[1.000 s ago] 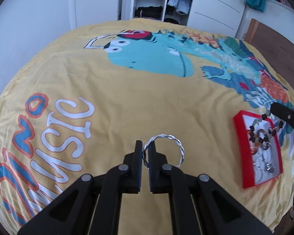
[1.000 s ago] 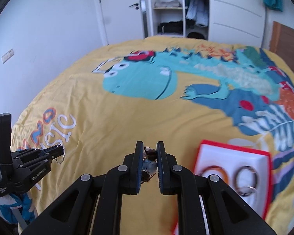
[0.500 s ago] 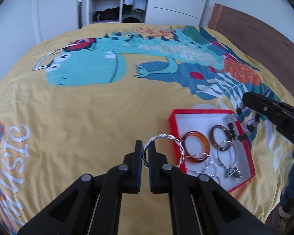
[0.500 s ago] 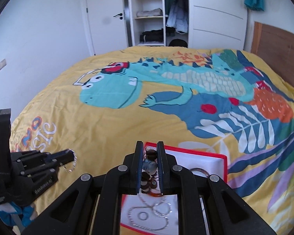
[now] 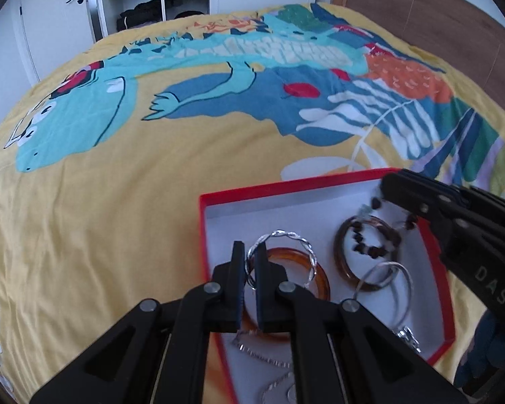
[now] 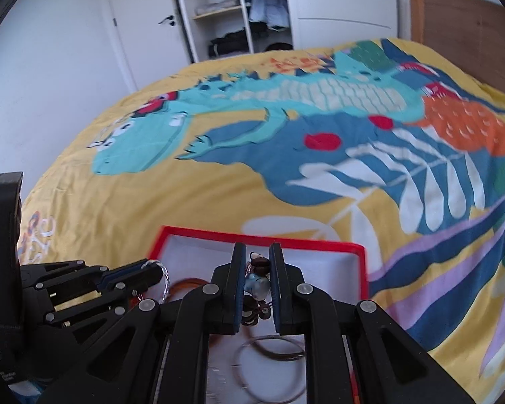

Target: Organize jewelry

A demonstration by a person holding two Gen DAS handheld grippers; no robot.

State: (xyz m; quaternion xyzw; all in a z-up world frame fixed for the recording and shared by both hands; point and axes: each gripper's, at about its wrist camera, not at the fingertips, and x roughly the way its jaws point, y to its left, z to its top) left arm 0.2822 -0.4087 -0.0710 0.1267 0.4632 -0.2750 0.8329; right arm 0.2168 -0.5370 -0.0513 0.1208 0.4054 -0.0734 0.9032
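A red jewelry box (image 5: 203,235) with a white inside lies on the yellow bedspread; it also shows in the right wrist view (image 6: 262,237). My left gripper (image 5: 250,262) is shut on a twisted silver bangle (image 5: 286,237) and holds it over the box's left part, above an amber bangle (image 5: 320,282). My right gripper (image 6: 256,262) is shut on a beaded bracelet (image 6: 257,282) of dark and pale beads. In the left wrist view that bracelet (image 5: 370,250) hangs into the box over a brown bangle (image 5: 341,259).
A silver ring with a charm (image 5: 400,279) and a thin chain (image 5: 269,360) also lie in the box. The bedspread (image 5: 118,202) has a dinosaur print. A wooden headboard (image 5: 437,23) is at the right, a wardrobe (image 6: 252,10) at the far end.
Both grippers have moved right and down over the red box, each still holding its piece. The beaded bracelet now hangs inside the box.
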